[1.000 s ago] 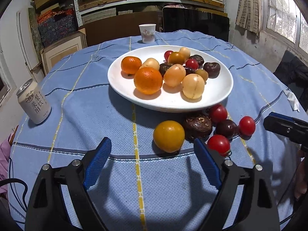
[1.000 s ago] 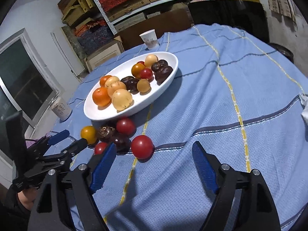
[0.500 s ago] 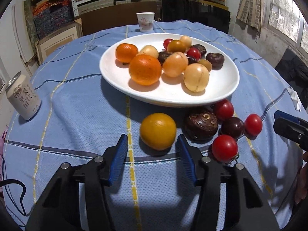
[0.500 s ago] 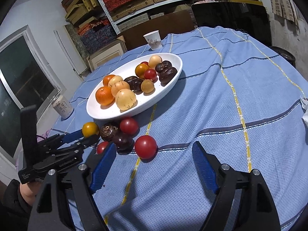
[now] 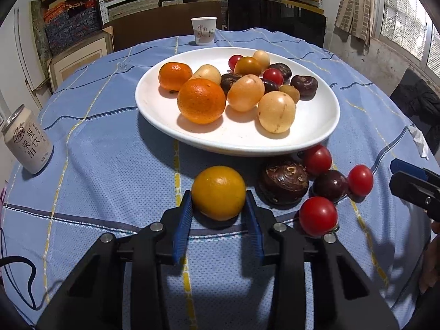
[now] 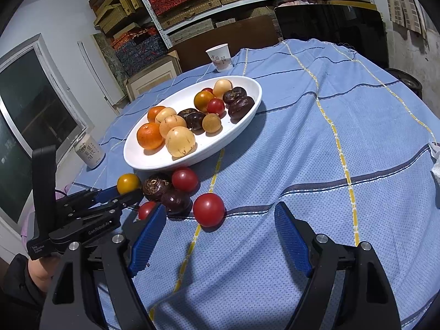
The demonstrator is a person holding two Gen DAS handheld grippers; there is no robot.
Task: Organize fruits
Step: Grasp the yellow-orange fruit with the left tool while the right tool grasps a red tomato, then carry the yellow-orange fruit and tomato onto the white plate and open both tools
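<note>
The left gripper (image 5: 218, 209) is closing its jaws on the yellow-orange fruit (image 5: 218, 192), its pads touching both sides; the fruit is sitting on the blue tablecloth (image 5: 110, 170), the white plate (image 5: 239, 143) lying straight ahead, while the right gripper (image 6: 220, 236) is hanging wide apart, empty

This looks like a storeroom doubling as a dining corner. Metal shelves (image 6: 192, 5) along the far wall hold stacked woven and brocade gift boxes, with cardboard cartons (image 5: 79, 57) below. The round table (image 6: 316, 151) wears a blue checked cloth, and barred windows (image 5: 407, 13) stand at the right.
</note>
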